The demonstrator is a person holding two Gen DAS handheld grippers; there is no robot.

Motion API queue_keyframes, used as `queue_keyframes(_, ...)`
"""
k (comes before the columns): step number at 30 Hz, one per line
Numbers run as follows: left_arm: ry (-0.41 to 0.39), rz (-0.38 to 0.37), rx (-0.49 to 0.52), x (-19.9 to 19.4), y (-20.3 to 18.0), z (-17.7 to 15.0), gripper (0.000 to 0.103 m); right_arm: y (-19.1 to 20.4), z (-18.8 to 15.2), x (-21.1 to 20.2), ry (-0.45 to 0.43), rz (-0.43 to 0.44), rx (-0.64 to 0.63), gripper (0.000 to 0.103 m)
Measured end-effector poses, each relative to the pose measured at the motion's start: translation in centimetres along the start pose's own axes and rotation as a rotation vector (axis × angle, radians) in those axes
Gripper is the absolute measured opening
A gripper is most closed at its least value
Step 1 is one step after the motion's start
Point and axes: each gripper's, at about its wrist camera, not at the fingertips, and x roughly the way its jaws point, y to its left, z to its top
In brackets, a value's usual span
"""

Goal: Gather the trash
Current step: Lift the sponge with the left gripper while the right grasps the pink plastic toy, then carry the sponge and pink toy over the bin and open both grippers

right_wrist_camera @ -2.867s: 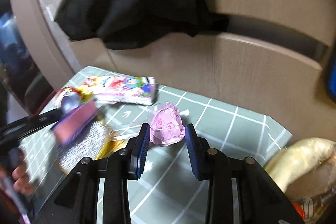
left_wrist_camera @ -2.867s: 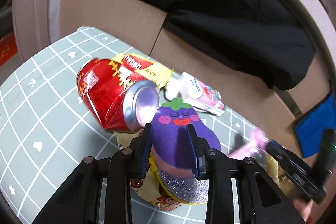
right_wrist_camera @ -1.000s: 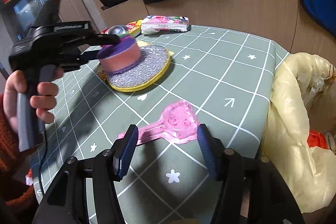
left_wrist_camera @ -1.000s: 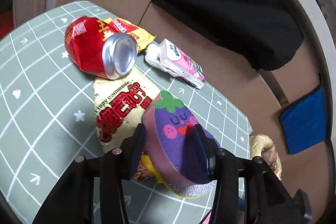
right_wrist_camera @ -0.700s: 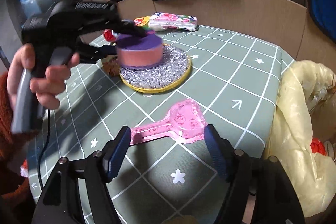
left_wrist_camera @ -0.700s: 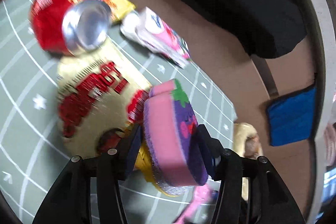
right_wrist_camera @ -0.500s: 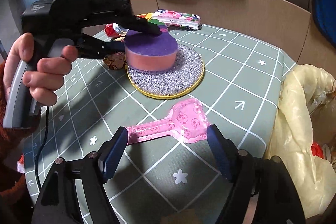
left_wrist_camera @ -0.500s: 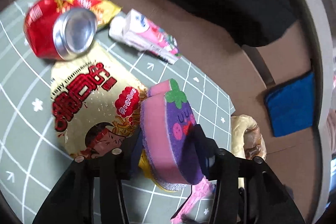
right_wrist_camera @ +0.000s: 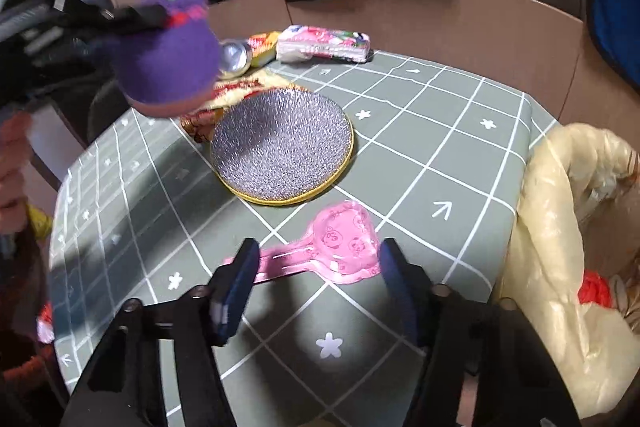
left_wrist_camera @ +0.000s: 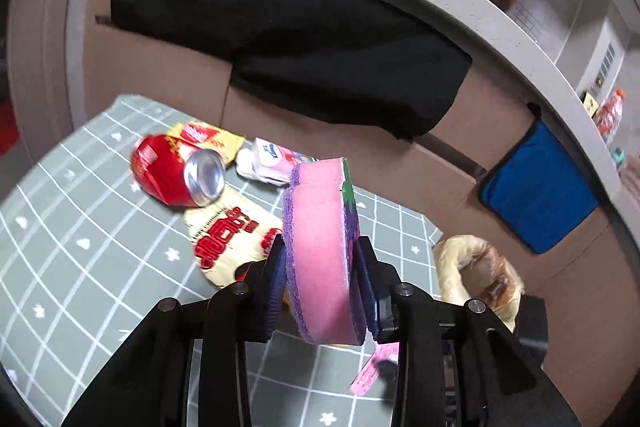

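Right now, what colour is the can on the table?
Red, with a silver top; the can shows best in the left wrist view.

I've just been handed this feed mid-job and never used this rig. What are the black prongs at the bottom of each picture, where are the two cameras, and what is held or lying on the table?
There is no robot arm: a person holds a two-finger gripper in each hand, and a fisheye camera on each looks forward along its fingers. The black prongs are those fingers.

Left wrist view: the left gripper is closing on an eggplant-shaped sponge, pink and purple, lifted clear of the table.

Right wrist view: the right gripper is closing around a pink panda-print wrapper that lies flat between its fingers, not yet pinched.

Also on the table: a red can on its side, a yellow snack bag, a pink tissue pack and a round silver scourer. A pale bag hangs open beside the table's edge.
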Motion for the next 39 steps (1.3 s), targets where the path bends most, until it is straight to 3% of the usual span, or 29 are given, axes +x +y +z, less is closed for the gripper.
queue_keyframes(4,-0.011,0.023,0.014,-0.7,-0.1,-0.4,0.034,0.1,0.6,0.6,0.002,-0.013,-0.036,0.053)
queue_keyframes(7,-0.01,0.035,0.01,-1.0,0.1,-0.8,0.034,0.0,1.0,0.7,0.014,-0.012,-0.05,0.035)
queue_keyframes(14,-0.047,0.058,0.051,-2.3,-1.5,-1.2,0.034,0.8,1.2,-3.3,-0.075,-0.031,-0.096,0.035)
queue_keyframes(23,-0.161,0.081,0.193,-5.4,-7.5,-0.4,0.034,0.6,3.9,-11.4,-0.24,-0.082,-0.114,0.035)
queue_keyframes(31,-0.211,-0.001,0.287,-6.7,-13.6,0.5,0.034,-1.1,4.8,-18.5,-0.39,-0.178,-0.125,0.035)
queue_keyframes(39,-0.166,-0.117,0.344,-4.3,-19.2,0.0,0.034,-4.9,3.4,-22.7,-0.452,-0.281,-0.086,0.035)
